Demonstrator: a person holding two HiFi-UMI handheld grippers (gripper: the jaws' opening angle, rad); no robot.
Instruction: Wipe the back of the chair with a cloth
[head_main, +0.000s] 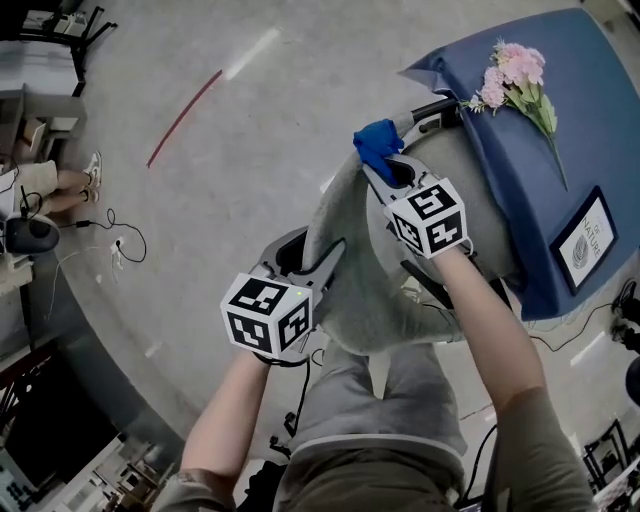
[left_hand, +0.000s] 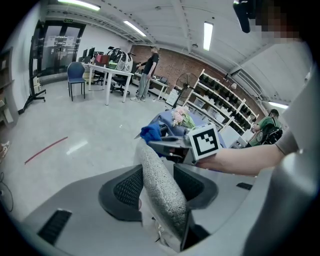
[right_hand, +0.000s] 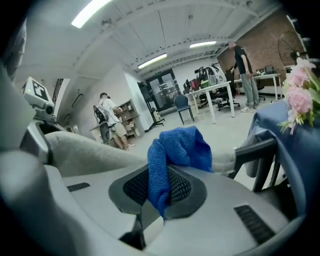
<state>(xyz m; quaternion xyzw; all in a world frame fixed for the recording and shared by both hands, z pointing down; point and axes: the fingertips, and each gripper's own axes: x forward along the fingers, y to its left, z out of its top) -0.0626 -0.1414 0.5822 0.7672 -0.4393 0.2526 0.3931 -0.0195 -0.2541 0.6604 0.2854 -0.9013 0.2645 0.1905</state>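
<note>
- The chair back (head_main: 352, 292) was clamped by the left tool (head_main: 322, 258), and the cloth (head_main: 375, 141) by the right tool (head_main: 386, 166).
- Flowers (head_main: 513, 71) were laid on the worktop (head_main: 592, 125) at two o'clock.

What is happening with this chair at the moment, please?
A person is working on a grey chair back with two handheld grippers. The left gripper is clamped on its upper edge, apparently steadying it. The right gripper holds a blue cloth against the same edge farther along, near the blue-covered table.

blue cloth (head_main: 376, 143), grey chair back (head_main: 345, 262), navy tablecloth (head_main: 592, 110)
</note>
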